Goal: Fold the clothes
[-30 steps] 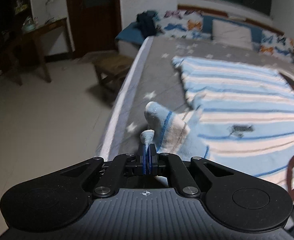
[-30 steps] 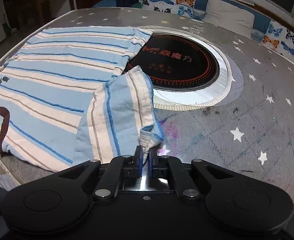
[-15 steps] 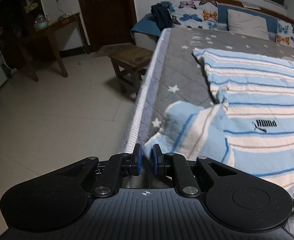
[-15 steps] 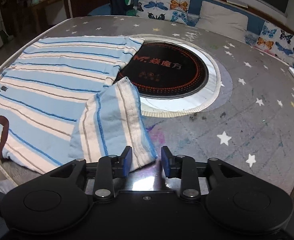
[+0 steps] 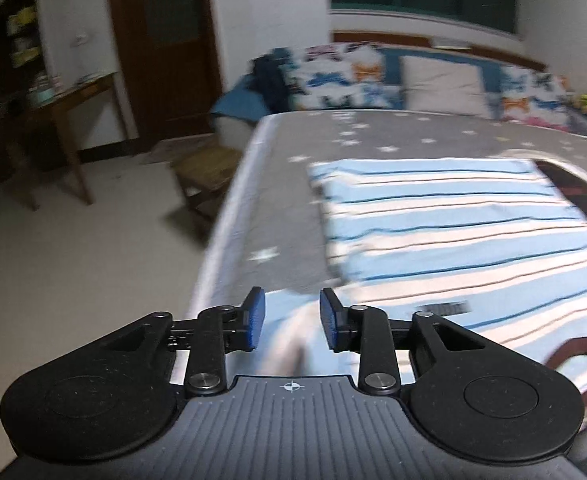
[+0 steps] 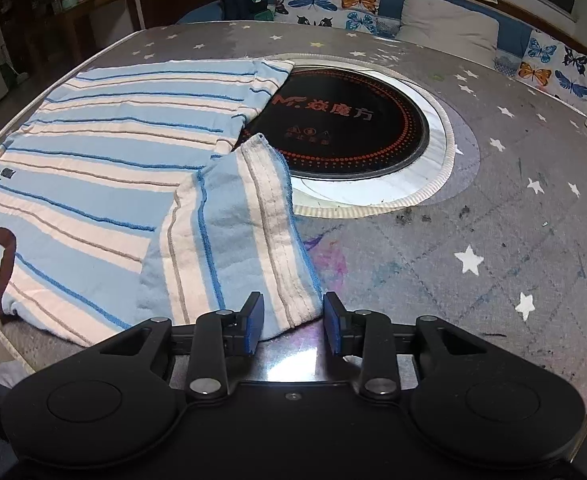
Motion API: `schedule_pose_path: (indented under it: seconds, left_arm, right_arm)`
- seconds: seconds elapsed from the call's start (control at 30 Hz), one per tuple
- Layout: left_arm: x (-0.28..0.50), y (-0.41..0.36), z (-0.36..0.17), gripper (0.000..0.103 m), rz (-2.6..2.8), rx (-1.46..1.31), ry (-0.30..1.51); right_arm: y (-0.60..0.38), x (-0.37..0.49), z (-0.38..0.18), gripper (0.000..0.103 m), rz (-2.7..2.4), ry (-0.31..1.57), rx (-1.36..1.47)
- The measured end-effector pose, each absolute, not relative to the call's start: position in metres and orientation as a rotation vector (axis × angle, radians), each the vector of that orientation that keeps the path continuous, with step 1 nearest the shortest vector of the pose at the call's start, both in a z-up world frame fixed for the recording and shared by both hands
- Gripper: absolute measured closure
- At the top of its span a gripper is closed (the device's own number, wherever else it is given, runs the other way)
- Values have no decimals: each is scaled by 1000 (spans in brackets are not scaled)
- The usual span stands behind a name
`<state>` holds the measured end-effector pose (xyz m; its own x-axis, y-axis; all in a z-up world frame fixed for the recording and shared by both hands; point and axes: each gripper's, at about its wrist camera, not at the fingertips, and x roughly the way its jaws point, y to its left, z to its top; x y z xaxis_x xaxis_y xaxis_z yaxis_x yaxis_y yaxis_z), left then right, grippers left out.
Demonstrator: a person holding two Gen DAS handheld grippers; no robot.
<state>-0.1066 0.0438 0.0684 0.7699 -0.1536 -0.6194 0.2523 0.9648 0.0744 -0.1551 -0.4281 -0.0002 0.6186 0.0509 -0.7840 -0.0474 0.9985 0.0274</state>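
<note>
A blue and white striped shirt [image 6: 105, 148] lies flat on the grey star-patterned table [image 6: 493, 240]; it also shows in the left wrist view [image 5: 453, 224]. Its right sleeve [image 6: 233, 240] is folded in over the body, its cuff end lying between my right gripper's fingers. My right gripper [image 6: 292, 324] is open and holds nothing. My left gripper [image 5: 292, 318] is open and empty, just above the shirt's left sleeve near the table's left edge. The left view is blurred.
A round black induction cooktop [image 6: 345, 132] is set in the table's middle, touching the shirt's hem. A wooden stool [image 5: 205, 172] and a side table [image 5: 69, 120] stand on the floor at left. A bench with butterfly cushions [image 6: 333, 0] runs along the far side.
Both grippers were shut on the sleeves a second ago. They have let the sleeves go and opened wide. The left gripper has drawn back and turned; both sleeves now lie on the shirt.
</note>
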Motion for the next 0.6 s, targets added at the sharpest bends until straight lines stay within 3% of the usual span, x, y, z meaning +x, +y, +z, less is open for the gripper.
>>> schedule_pose_path:
  seconds: [0.3, 0.6]
  left_arm:
    - [-100, -28, 47, 67, -422, 203, 677]
    - [-105, -38, 38, 65, -455, 199, 686]
  right_arm:
    - [-413, -159, 31, 88, 134, 806, -15]
    - [-367, -143, 57, 88, 318, 720, -43]
